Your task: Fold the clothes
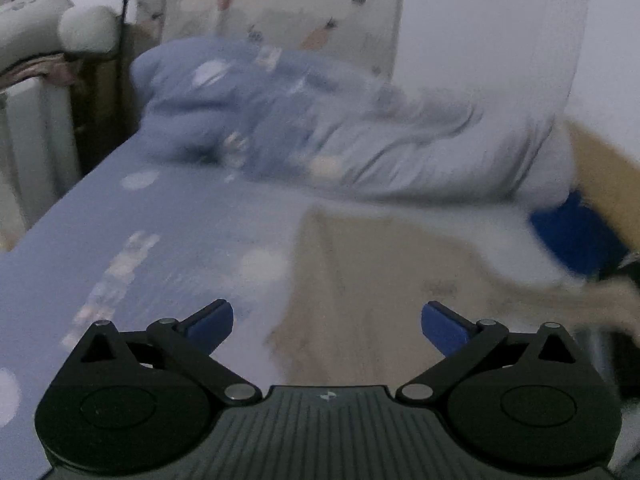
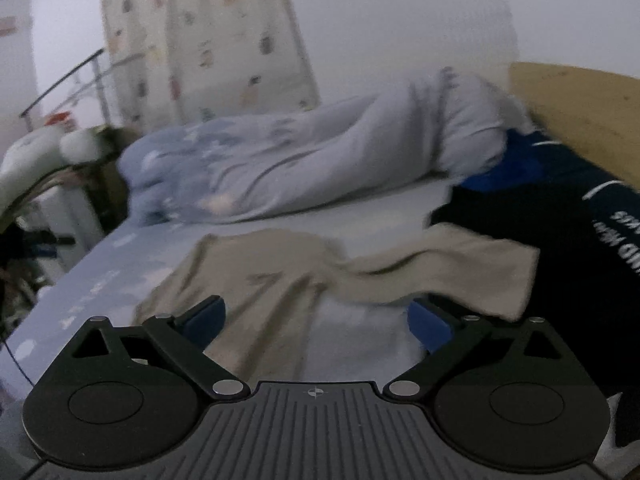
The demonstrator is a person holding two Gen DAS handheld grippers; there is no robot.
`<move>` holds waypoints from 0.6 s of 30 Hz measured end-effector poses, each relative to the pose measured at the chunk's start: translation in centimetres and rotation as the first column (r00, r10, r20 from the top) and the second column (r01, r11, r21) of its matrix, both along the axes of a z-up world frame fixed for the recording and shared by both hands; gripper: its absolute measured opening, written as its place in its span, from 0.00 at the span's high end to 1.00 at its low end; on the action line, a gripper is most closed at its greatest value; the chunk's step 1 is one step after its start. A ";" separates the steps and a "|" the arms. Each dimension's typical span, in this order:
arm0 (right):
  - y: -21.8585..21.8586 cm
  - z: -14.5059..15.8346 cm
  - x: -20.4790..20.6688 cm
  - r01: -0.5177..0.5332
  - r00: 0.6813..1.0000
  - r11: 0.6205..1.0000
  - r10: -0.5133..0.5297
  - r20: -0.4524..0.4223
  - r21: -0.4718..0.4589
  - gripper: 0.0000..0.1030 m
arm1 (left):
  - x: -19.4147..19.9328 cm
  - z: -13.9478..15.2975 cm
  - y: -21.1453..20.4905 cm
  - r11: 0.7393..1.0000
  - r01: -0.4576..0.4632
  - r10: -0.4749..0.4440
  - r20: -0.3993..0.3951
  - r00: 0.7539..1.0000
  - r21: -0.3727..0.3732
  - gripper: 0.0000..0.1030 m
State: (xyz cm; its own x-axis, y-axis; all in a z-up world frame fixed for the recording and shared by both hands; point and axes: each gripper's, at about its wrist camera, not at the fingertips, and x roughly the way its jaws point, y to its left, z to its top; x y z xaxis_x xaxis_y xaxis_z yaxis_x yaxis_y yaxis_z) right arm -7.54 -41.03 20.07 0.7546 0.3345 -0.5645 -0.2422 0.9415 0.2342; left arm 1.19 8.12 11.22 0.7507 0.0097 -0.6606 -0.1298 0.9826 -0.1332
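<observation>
Beige, soft cotton T-shirt (image 2: pixel 256 276) lies spread but rumpled on the pale blue patterned bedsheet (image 2: pixel 120 268), in front of the heaped light-blue quilt (image 2: pixel 288 168); one sleeve trails toward the dark navy printed garment (image 2: pixel 568 232) beside the shirt. Left gripper (image 1: pixel 326 320) and right gripper (image 2: pixel 316 320) both stand wide apart, empty, above the shirt's near edge. Recommended: pinch matching shoulder and hem points, flatten wrinkles first, keep the sleeve off the navy garment.
</observation>
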 end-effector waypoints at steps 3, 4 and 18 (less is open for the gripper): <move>3.1 0.3 -1.0 -0.061 0.998 0.998 0.061 -0.011 -0.005 0.04 | -3.5 -2.3 0.3 1.000 0.000 0.001 -0.074 0.997 0.020 0.00; 4.1 0.3 -1.3 -0.081 0.997 0.997 0.081 -0.013 -0.009 0.04 | -4.7 -3.0 0.4 1.000 0.001 0.002 -0.098 0.995 0.026 0.00; 15.7 -0.2 -4.4 -0.284 0.957 0.958 0.286 -0.055 0.042 0.04 | -12.6 -13.9 -2.3 0.994 0.034 -0.001 -0.310 0.951 0.101 0.18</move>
